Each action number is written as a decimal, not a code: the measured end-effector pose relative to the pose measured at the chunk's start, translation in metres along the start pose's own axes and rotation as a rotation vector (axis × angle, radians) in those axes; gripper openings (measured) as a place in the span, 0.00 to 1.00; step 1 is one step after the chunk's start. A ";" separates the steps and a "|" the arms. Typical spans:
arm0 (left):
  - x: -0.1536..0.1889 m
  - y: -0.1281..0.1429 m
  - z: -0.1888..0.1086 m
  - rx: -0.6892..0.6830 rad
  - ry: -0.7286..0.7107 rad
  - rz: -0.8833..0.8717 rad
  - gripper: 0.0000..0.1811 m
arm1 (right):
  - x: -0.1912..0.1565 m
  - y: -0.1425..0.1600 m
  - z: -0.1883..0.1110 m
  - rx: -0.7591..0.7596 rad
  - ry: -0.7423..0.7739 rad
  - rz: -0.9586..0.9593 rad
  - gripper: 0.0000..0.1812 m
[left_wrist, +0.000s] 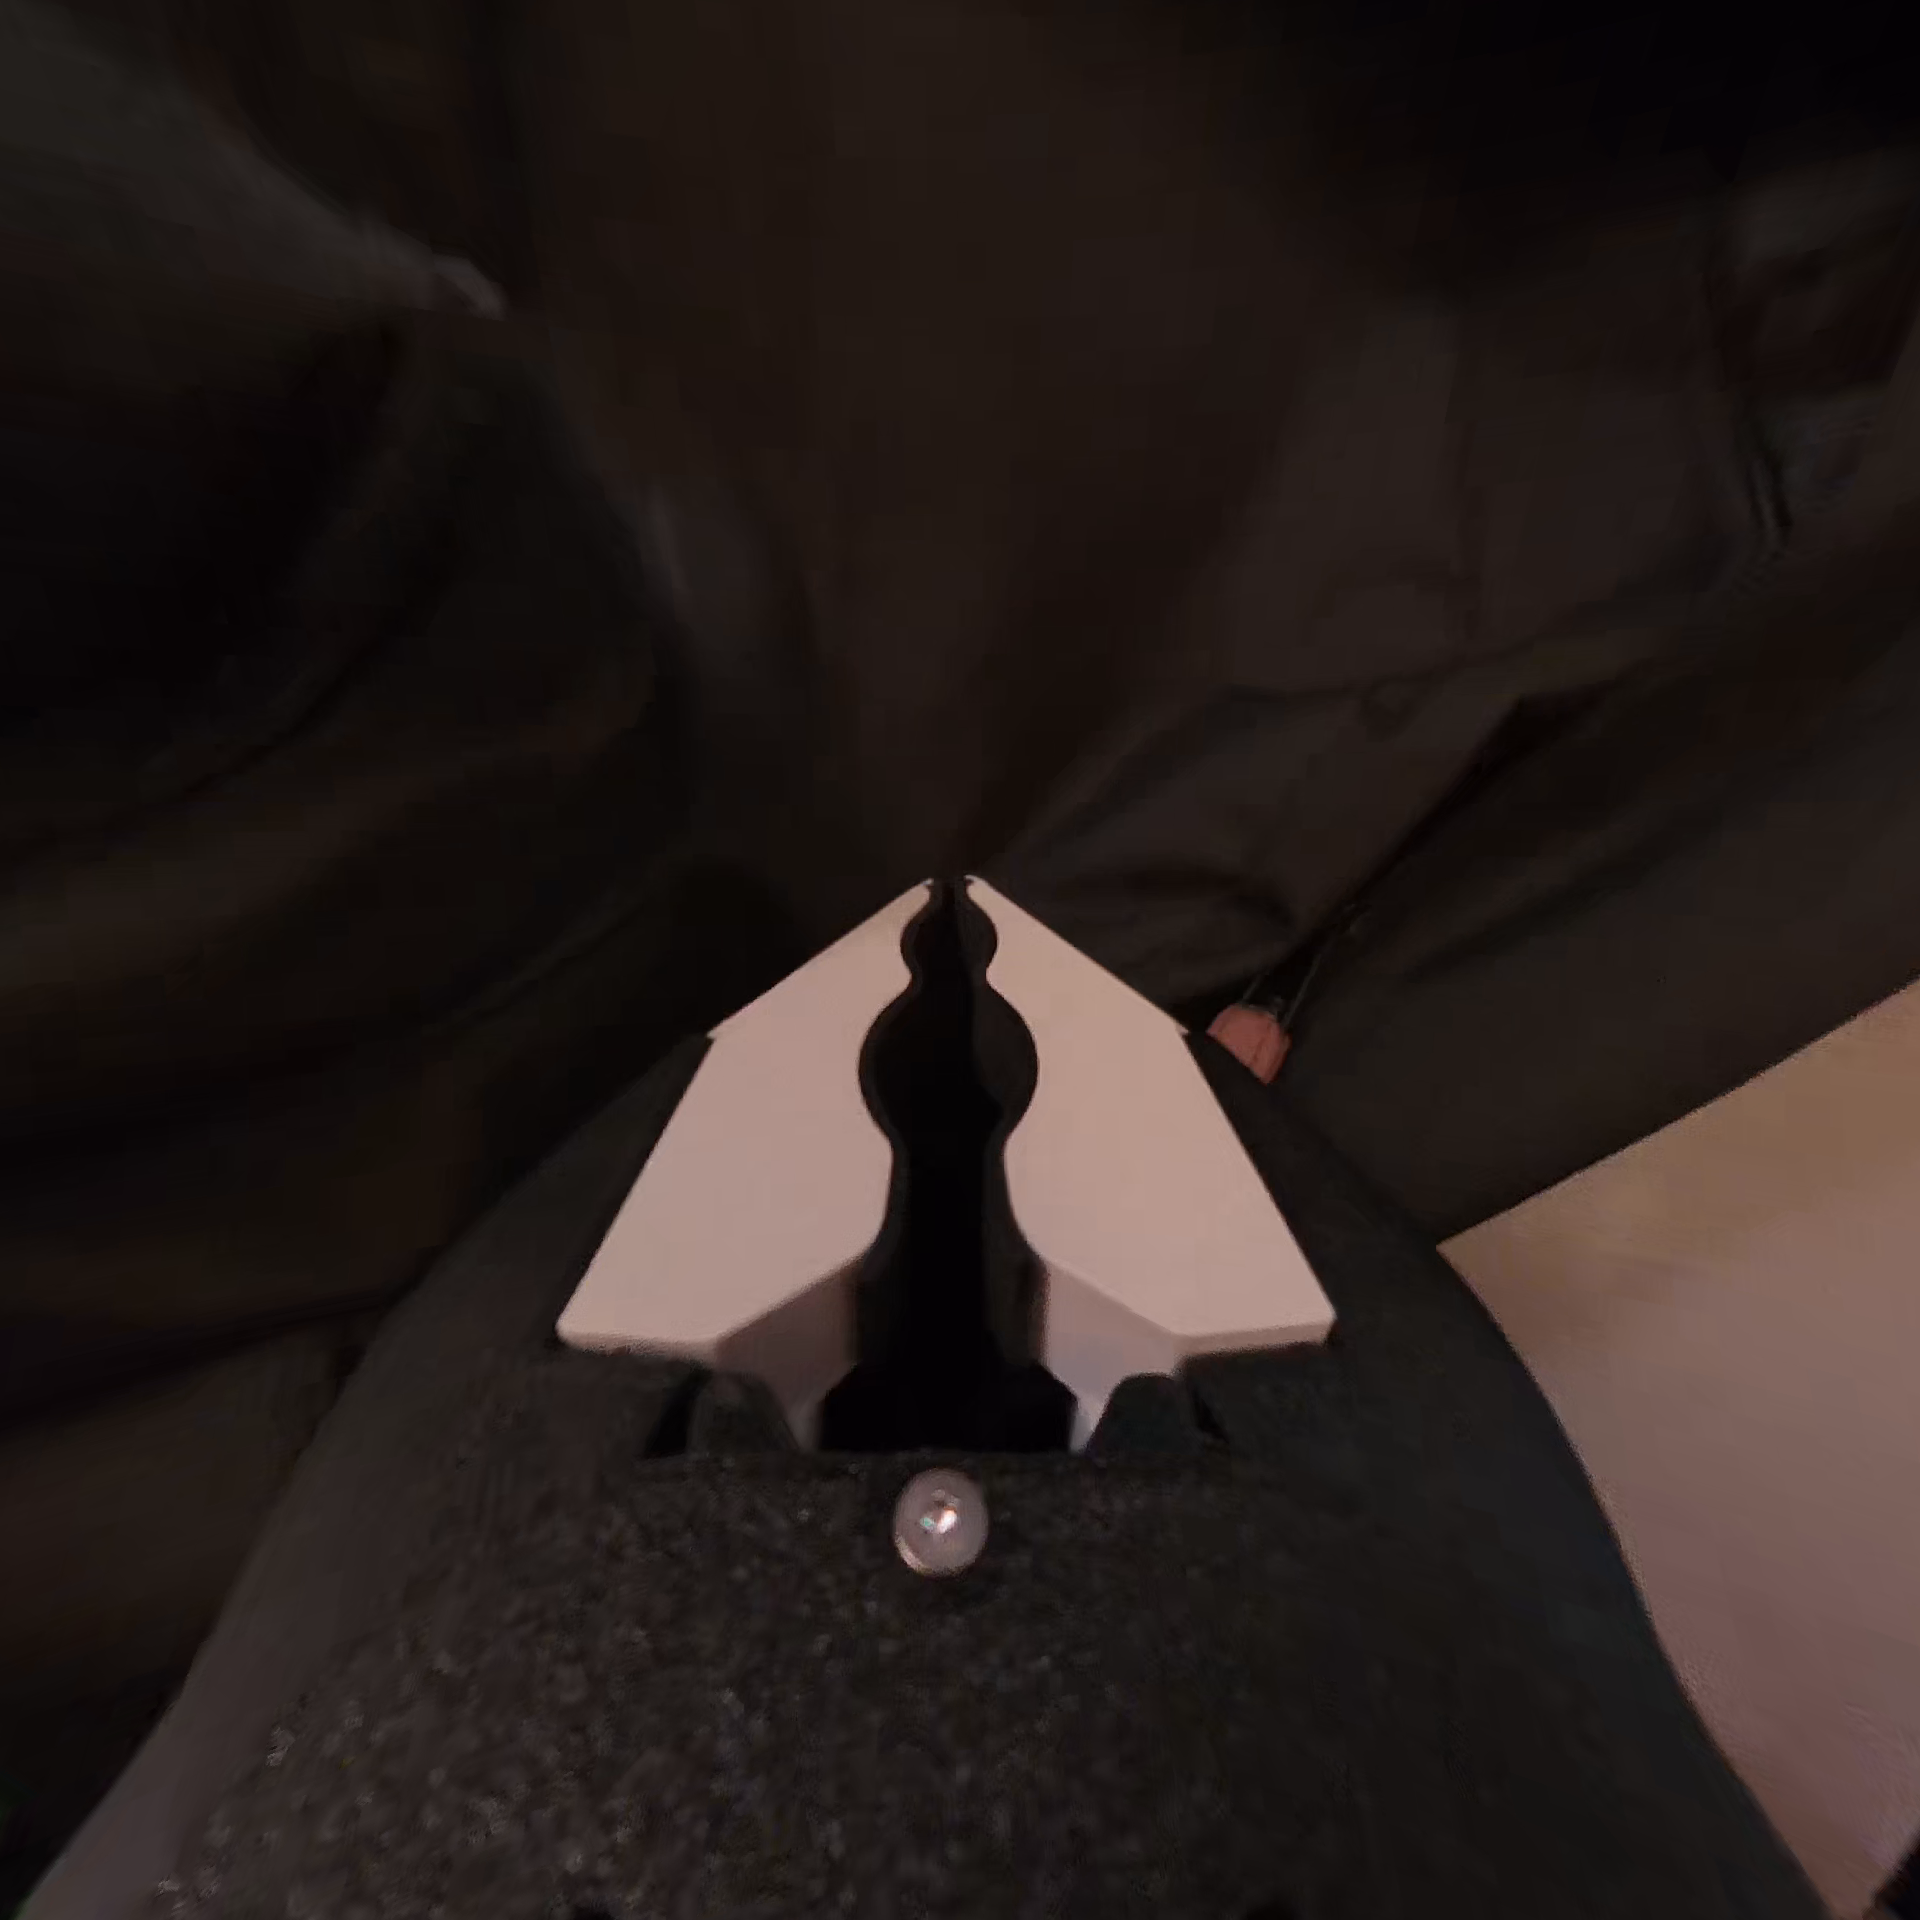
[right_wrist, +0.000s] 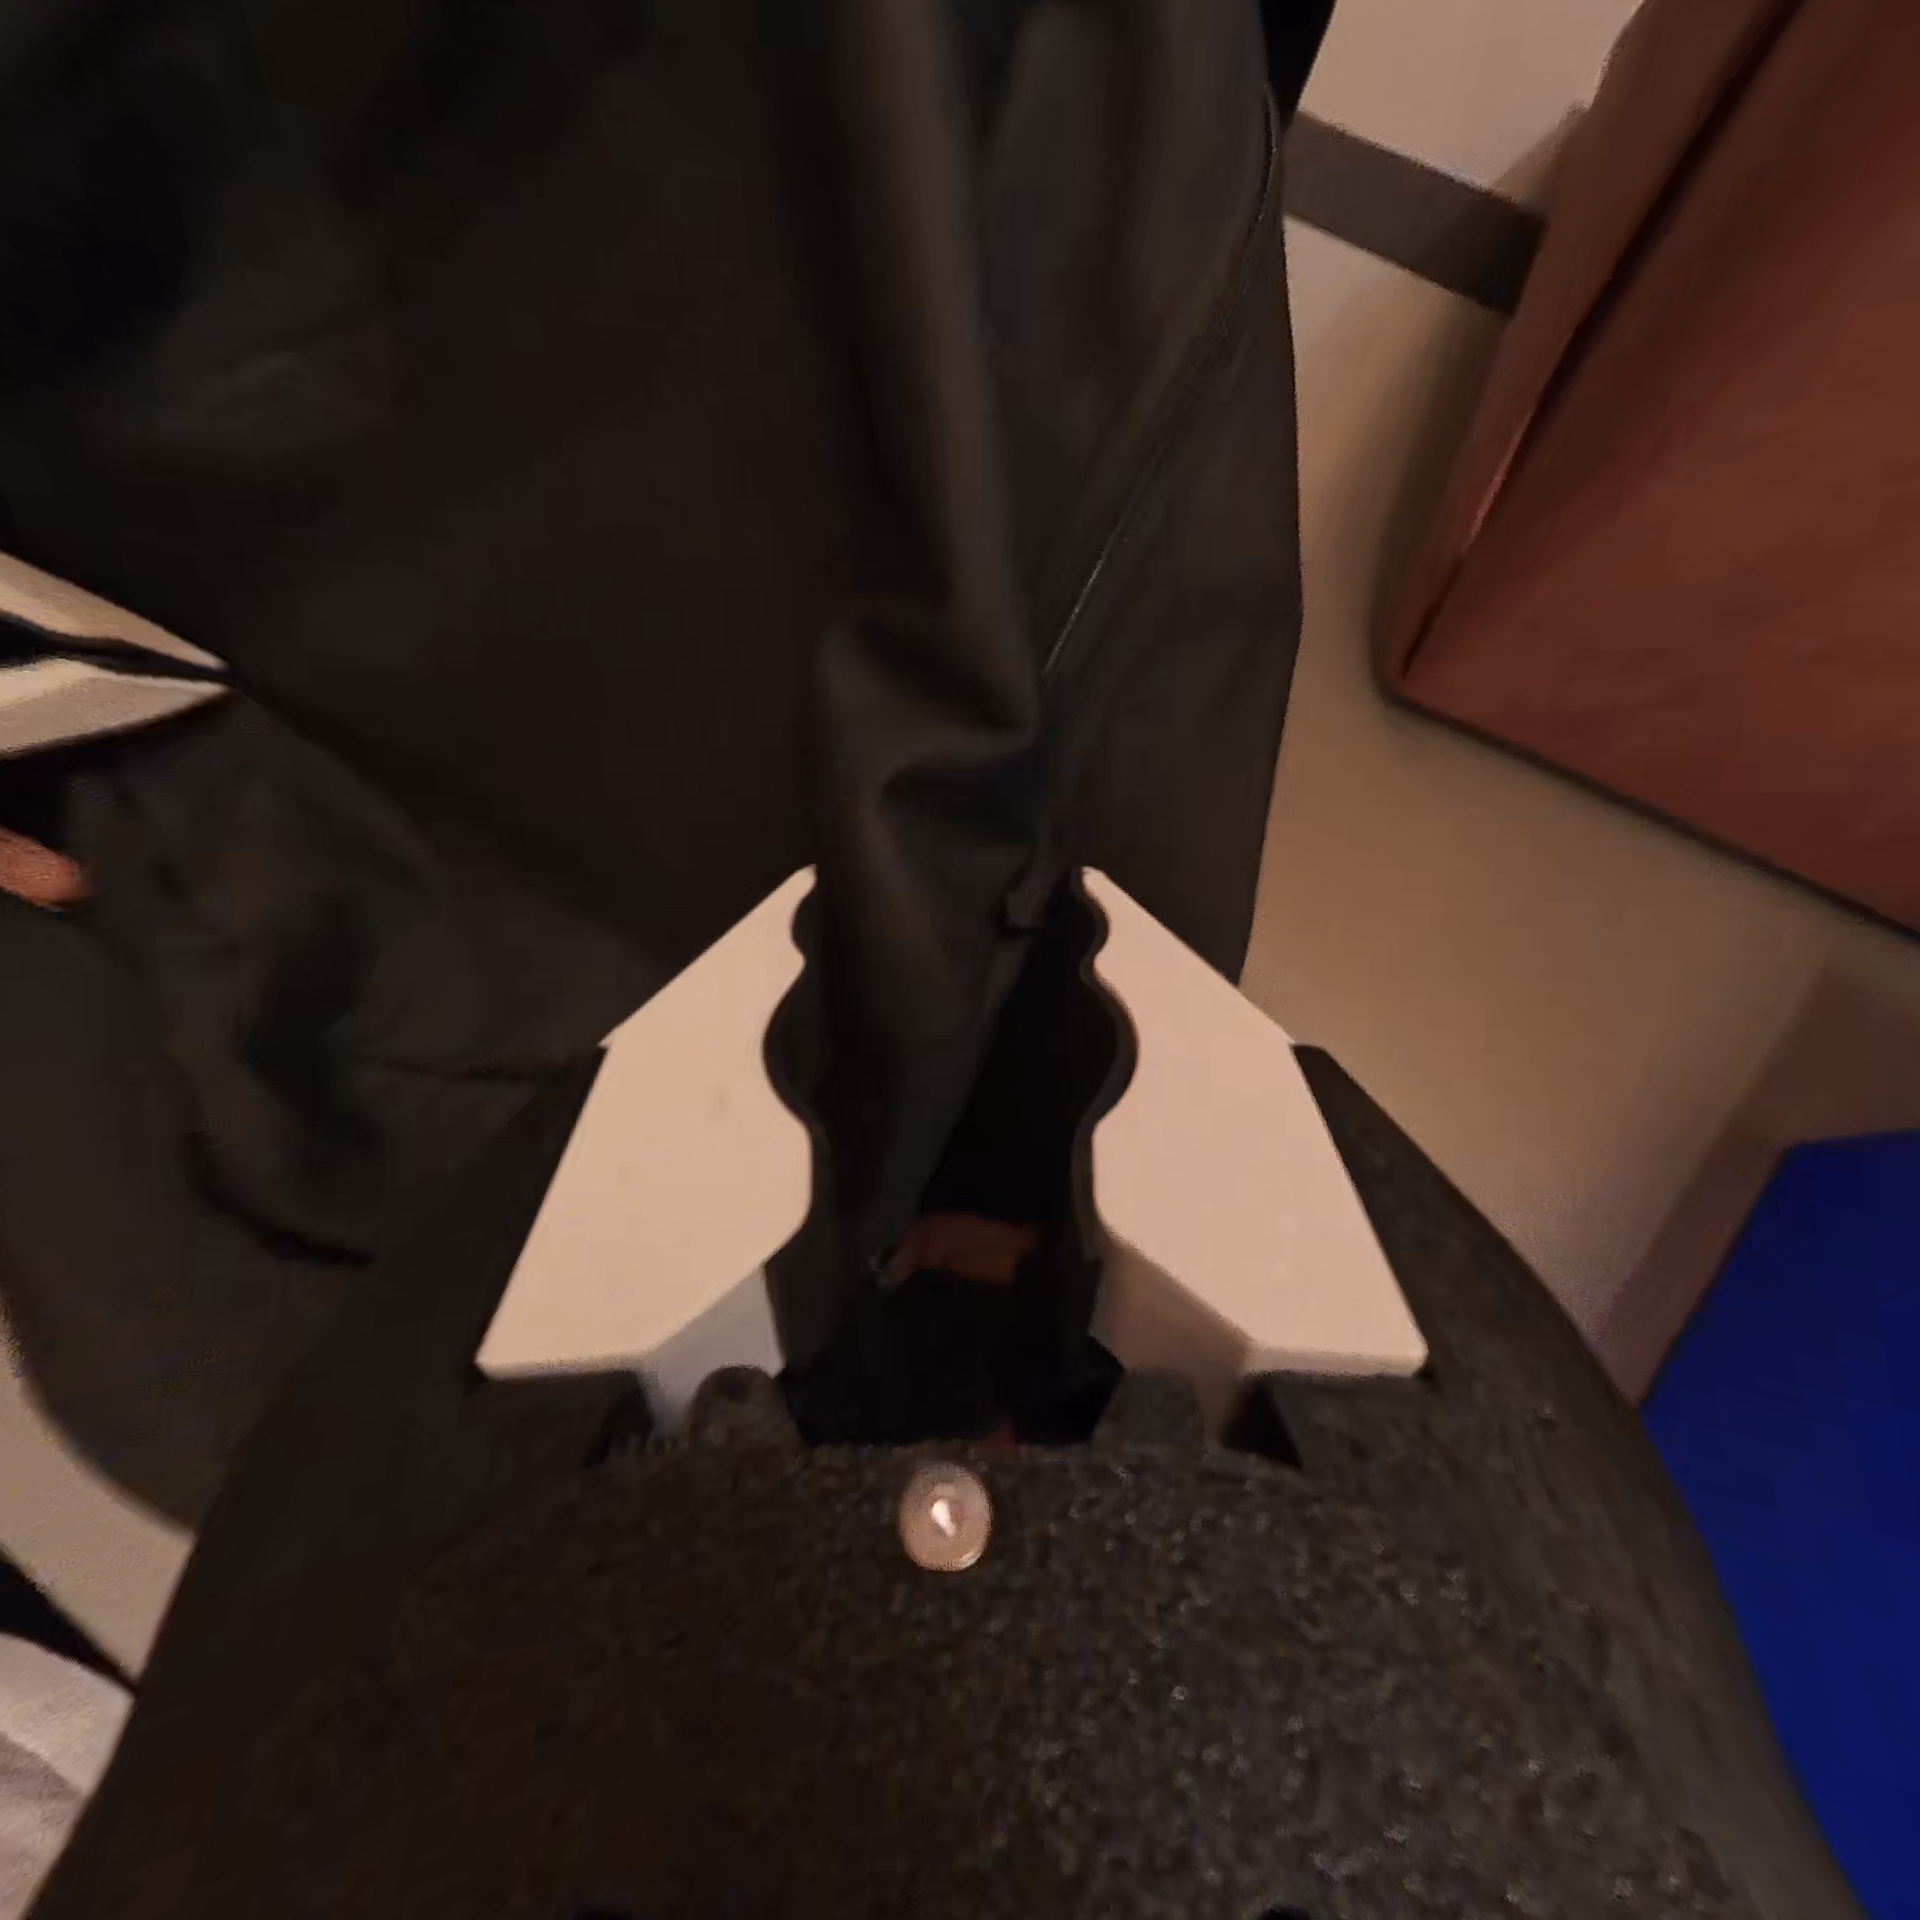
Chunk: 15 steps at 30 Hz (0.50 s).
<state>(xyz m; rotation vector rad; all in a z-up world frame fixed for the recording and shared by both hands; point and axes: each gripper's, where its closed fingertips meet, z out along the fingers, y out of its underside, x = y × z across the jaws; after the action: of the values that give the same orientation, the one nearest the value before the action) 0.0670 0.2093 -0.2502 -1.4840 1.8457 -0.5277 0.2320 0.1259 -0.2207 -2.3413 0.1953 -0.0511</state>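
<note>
One dark, near-black garment of smooth, slightly shiny cloth is seen, creased and bunched, filling most of both views. A thin cord or seam line runs down its right part.

Left tongs: white tips closed to a narrow slit, with a pinch of the dark cloth caught at the very tip. The cloth fans outward from that point in folds.

Right tongs: held moderately apart, with a thick gathered fold of the same garment clamped between the white fingers and running down the gap toward the base.

A pale surface shows beneath the cloth at lower right. Noted beside it in the right view: one reddish-brown panel, one blue object, one striped light cloth at the left edge.
</note>
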 end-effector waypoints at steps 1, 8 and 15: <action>-0.005 0.007 0.003 -0.020 0.028 -0.031 0.01 | -0.001 0.002 0.013 -0.032 -0.029 -0.004 0.22; -0.062 0.025 0.029 -0.118 -0.044 -0.038 0.01 | -0.002 -0.013 0.065 -0.009 -0.039 0.046 0.16; -0.052 0.002 -0.037 0.103 -0.148 -0.265 0.08 | -0.014 -0.031 0.004 0.172 -0.115 0.136 0.23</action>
<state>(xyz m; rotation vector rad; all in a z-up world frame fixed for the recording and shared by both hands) 0.0434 0.2556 -0.2127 -1.6606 1.4961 -0.6105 0.2224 0.1522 -0.2016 -2.1475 0.2815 0.1288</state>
